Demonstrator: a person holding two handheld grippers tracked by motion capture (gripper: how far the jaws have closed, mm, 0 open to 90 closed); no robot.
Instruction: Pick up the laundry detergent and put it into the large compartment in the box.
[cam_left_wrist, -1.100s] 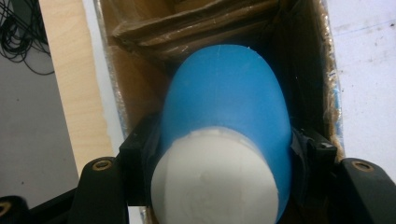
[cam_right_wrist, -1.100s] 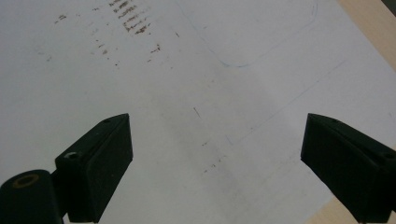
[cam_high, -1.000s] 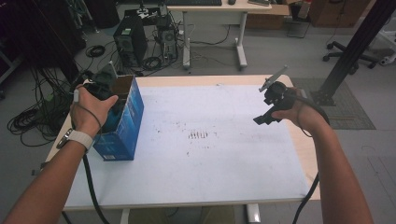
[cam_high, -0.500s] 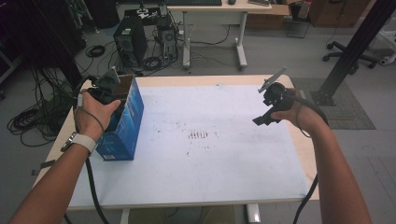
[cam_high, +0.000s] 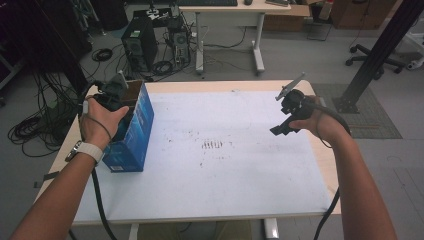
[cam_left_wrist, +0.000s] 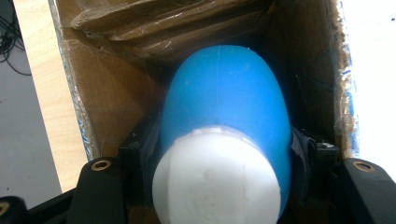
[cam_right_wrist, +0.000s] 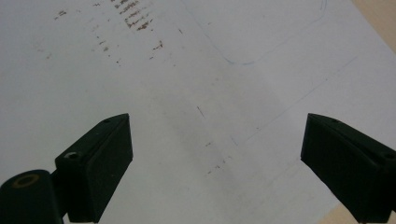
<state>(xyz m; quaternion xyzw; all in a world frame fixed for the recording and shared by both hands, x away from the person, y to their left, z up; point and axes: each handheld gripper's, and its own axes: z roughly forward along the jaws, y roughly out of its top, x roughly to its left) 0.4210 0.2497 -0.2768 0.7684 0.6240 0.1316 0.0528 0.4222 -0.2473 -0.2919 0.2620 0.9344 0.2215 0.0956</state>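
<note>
- The blue plastic bottle with a white screw cap (cam_left_wrist: 224, 140) sits inside the open blue cardboard box (cam_high: 135, 131), clamped between the jaws of the left claw (cam_left_wrist: 219, 182); in my view it is either just going in or about to be lifted out.
- The bottle is not yet free of the grip, so releasing or raising it is left.
- The box stands at the left edge of the white-covered tabletop (cam_high: 225, 180).
- Well to the right of the box, the right claw (cam_high: 286, 117) hangs wide open, holding nothing.
- The box's brown inner walls closely flank the claw.
</note>
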